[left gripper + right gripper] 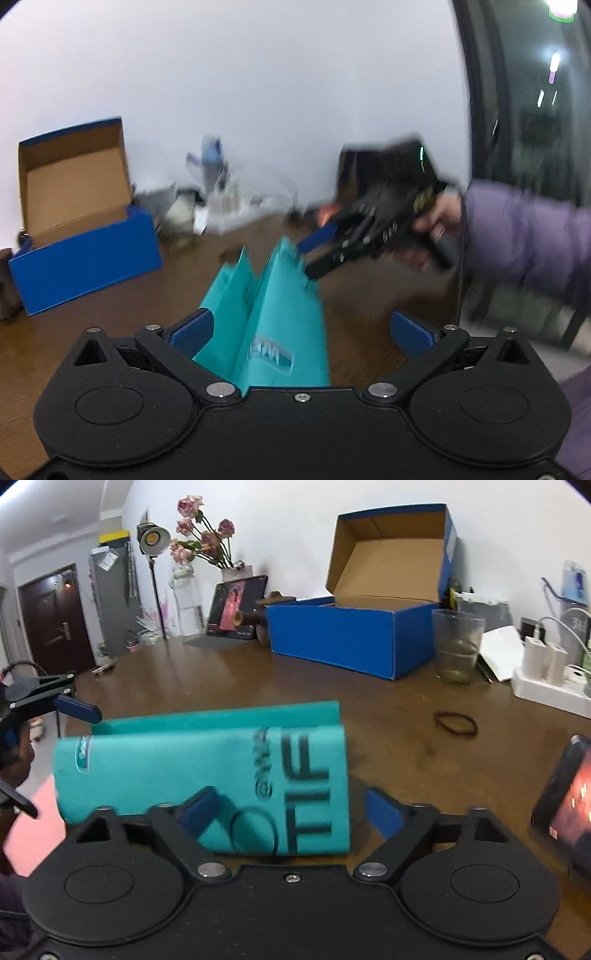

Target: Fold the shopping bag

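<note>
Your left gripper (pixel 301 332) stands wide, holding nothing; the shopping bag (pixel 273 314) lies on the table (pixel 92 332) between its pads (pixel 192 336), one end running under the gripper body. Your right gripper (pixel 291 812) is likewise spread wide at the opposite end, its left pad over the printed panel and its right pad clear of the bag's edge. No grasp is confirmed in either view.

The bag is part-folded lengthwise. One panel stands up behind the flattened front, and the layers gape apart ahead of the left gripper.

Risks, as judged:
- With neither gripper clamped, the raised panel may spring open and the crease be lost.
- Closing the right gripper where it sits could catch the top layer only, dragging it off the layers beneath.
- Both views are blurred, so exact contact cannot be told.
- The hair tie (pixel 456 723) beyond the right gripper lies apart and poses little hazard.
</note>
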